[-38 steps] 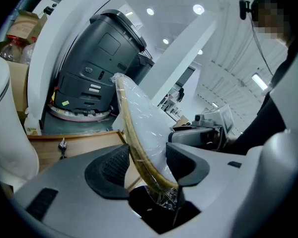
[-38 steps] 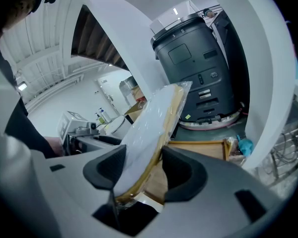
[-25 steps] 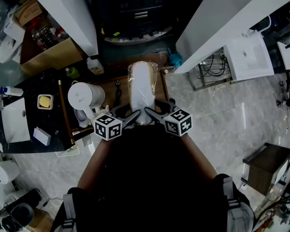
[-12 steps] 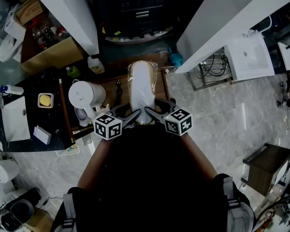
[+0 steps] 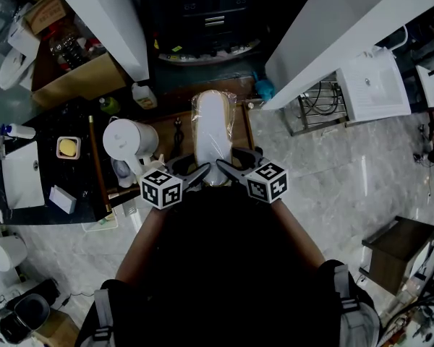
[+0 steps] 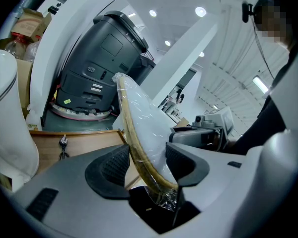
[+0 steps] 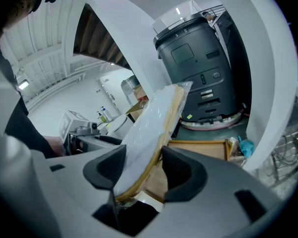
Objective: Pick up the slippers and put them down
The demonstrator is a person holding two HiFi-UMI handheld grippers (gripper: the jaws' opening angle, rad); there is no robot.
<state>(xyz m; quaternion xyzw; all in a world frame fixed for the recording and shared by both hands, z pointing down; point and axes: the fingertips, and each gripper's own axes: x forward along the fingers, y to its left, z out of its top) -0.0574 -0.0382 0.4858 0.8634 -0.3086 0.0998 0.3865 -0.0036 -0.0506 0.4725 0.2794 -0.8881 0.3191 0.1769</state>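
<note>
Jaws of the left gripper [image 5: 200, 173] clamped one side of the plastic-wrapped slippers [image 5: 214, 129] at their near end, those of the right gripper [image 5: 228, 170] the other, seemingly to steady the long pack above the wooden table [image 5: 161, 123]. A white kettle [image 5: 123, 142] stood at left; pale marble floor [image 5: 333, 179] lay to the right.

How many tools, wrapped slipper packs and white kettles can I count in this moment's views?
Tools: 2, the left tool and the right tool
Wrapped slipper pack: 1, gripped by both tools
White kettle: 1
Total: 4
</note>
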